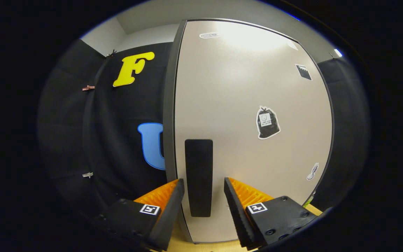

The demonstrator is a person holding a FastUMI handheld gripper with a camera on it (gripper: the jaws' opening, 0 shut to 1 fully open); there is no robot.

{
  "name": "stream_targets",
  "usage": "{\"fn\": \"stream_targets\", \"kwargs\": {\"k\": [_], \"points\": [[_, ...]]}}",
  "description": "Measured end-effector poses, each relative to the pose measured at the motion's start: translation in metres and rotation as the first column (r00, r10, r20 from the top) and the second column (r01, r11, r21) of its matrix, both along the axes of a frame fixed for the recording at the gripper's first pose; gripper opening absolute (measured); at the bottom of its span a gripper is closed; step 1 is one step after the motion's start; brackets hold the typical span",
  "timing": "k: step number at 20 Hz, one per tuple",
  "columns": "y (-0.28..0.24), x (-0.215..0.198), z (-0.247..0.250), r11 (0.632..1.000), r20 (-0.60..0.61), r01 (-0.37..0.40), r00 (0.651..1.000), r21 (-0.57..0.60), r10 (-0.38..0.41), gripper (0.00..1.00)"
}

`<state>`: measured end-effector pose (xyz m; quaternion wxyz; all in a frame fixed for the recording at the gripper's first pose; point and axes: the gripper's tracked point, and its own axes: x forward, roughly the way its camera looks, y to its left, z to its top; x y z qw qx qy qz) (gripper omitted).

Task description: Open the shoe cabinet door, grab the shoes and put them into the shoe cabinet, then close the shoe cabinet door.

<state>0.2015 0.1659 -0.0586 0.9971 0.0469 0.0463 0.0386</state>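
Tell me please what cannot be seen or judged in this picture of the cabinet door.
- Cabinet inside, gripper view: hidden behind the closed door.
- Handle, gripper view: it lies between the open tongs; whether they touch it cannot be told.
- Stickers on the door, gripper view: too small to make out.
- Door's bottom edge, gripper view: partly covered by the tongs.
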Motion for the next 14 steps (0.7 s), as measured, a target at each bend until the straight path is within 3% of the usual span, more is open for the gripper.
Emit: {"fn": "stream_targets", "kwargs": {"k": [3,4,5,8,9,14], "points": [[0.002,0.001,-0.007,1.0,-0.009,-0.003,1.0,-0.009,0.003,0.49],[0.002,0.014,-0.009,1.0,-0.003,-0.007,1.0,-0.013,0.007,0.5],[-0.003,-0.004,-0.003,1.0,-0.003,0.007,1.0,-0.023,-0.007,0.35],[0.003,-0.001,-0.008,1.0,-0.024,-0.013,1.0,0.0,0.013,0.29],[0.003,-0.003,-0.006,1.0,-0.025,-0.021,0.999,0.002,0.021,0.21],[0.001,-0.022,-0.002,0.998,-0.014,-0.068,0.998,0.015,0.068,0.21]]}}
